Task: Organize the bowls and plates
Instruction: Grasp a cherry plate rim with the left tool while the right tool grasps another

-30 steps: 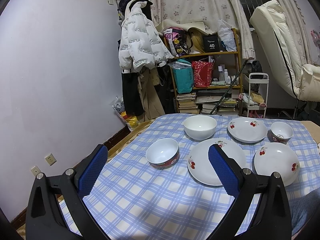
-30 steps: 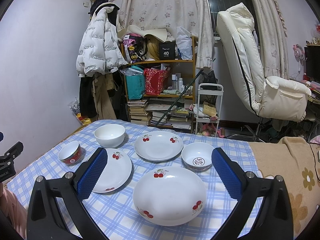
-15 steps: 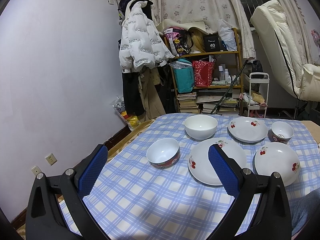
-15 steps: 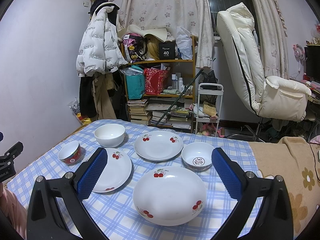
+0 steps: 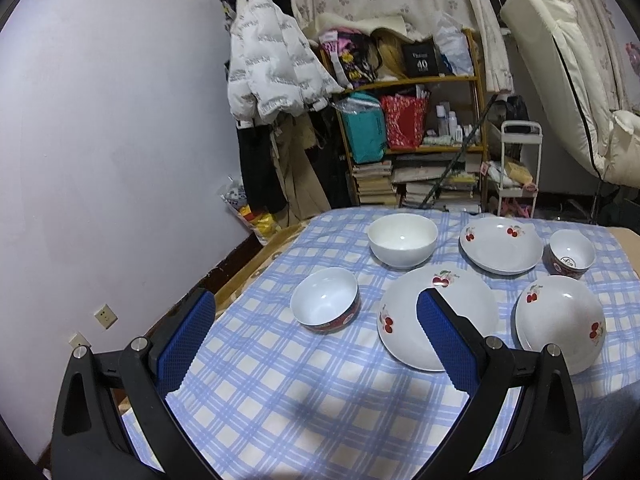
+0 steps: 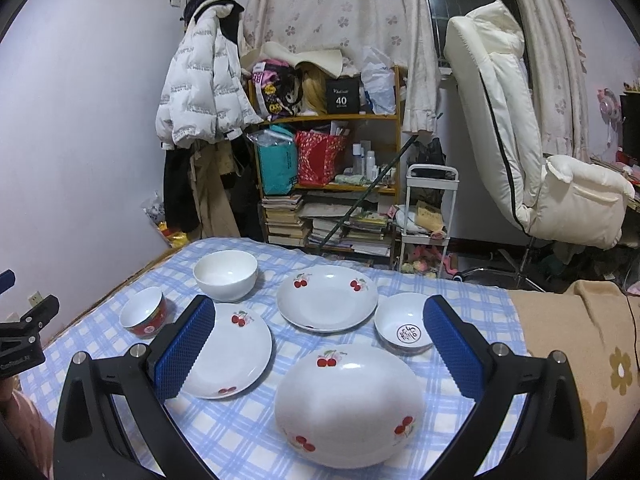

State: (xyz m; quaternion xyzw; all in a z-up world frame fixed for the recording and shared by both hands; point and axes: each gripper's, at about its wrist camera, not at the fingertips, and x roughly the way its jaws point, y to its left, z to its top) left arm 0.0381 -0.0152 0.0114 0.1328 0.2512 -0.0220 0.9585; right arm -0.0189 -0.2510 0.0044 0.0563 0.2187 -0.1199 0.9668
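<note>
**Over the checked cloth, both tongs wait above unsorted crockery**

Above the near left corner of the blue checked tablecloth (image 5: 280, 392), the left gripper (image 5: 316, 340) hangs with its blue pads spread wide and nothing between them. Seen from its camera, a red-sided small bowl (image 5: 325, 300) sits just ahead, a flat cherry plate (image 5: 404, 312) beside it toward the middle, and a plain white bowl (image 5: 402, 239) nearer the far edge. A deep cherry plate (image 5: 500, 244), a second red small bowl (image 5: 571, 254) and another cherry dish (image 5: 560, 320) lie toward the right edge, all apart from one another.

From the right wrist camera, the right gripper (image 6: 318, 350) is likewise spread and empty, poised over the near edge. The nearest cherry dish (image 6: 348, 400) lies directly between its pads, the patterned small bowl (image 6: 404, 328) just beyond, near the cloth's right edge.

Nothing is stacked yet, by the look of it. A clean start would likely mean pinching one rim squarely, lifting level, and nesting like with like: plates on plates, small bowls together, keeping each piece clear of its neighbours.
</note>
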